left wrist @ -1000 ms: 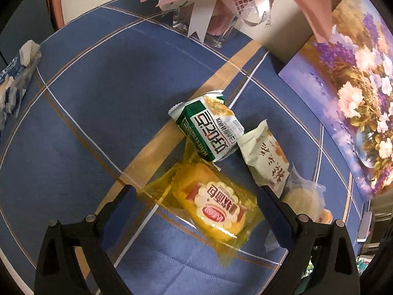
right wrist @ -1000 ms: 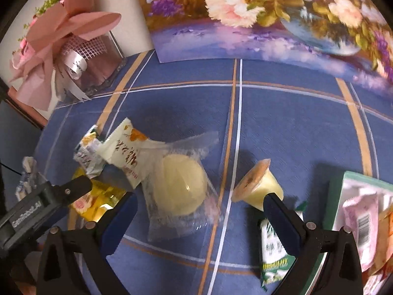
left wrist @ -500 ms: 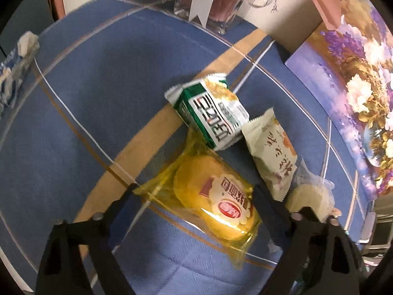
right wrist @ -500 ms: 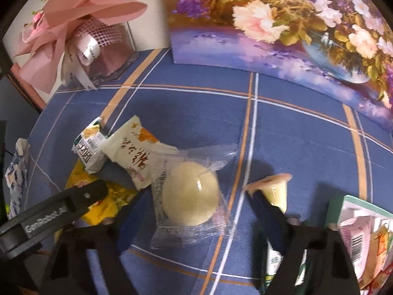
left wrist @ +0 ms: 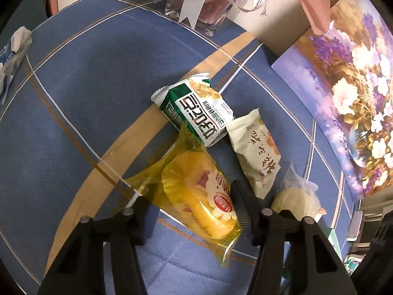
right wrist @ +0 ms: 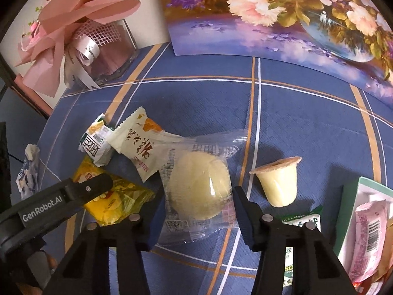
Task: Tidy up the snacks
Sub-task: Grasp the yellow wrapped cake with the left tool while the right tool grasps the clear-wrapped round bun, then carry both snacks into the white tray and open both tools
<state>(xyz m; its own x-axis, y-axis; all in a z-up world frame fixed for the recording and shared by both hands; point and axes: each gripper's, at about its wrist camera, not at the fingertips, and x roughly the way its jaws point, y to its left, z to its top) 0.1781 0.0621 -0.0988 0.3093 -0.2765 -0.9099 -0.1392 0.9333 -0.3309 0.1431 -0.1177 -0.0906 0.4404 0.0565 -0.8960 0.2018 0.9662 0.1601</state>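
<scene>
A blue checked cloth with tan and white lines covers the worktop (left wrist: 81,103), and a floral painting (right wrist: 282,12) leans along its far edge beside a glass vase wrapped in pink paper (right wrist: 81,36). The left hand-held gripper (left wrist: 189,211) is partly closed around a yellow cake packet (left wrist: 196,196), one finger on each long side; whether the pads actually press it cannot be told. The packet's long axis runs diagonally, from near the gripper away toward the upper left. Its far end touches a green-and-white snack pack (left wrist: 199,113), whose long axis also runs diagonally. Just right of that lies a cream wrapper (left wrist: 255,154), lengthwise away from the camera. The right hand-held gripper (right wrist: 196,211) stands wide open, a finger on either side of a round pale bun in clear wrap (right wrist: 199,186), holding nothing. Right of the bun a small jelly cup (right wrist: 280,182) lies tilted, its lid facing up and left. A green-edged box (right wrist: 353,196) of packets sits at the right margin.
</scene>
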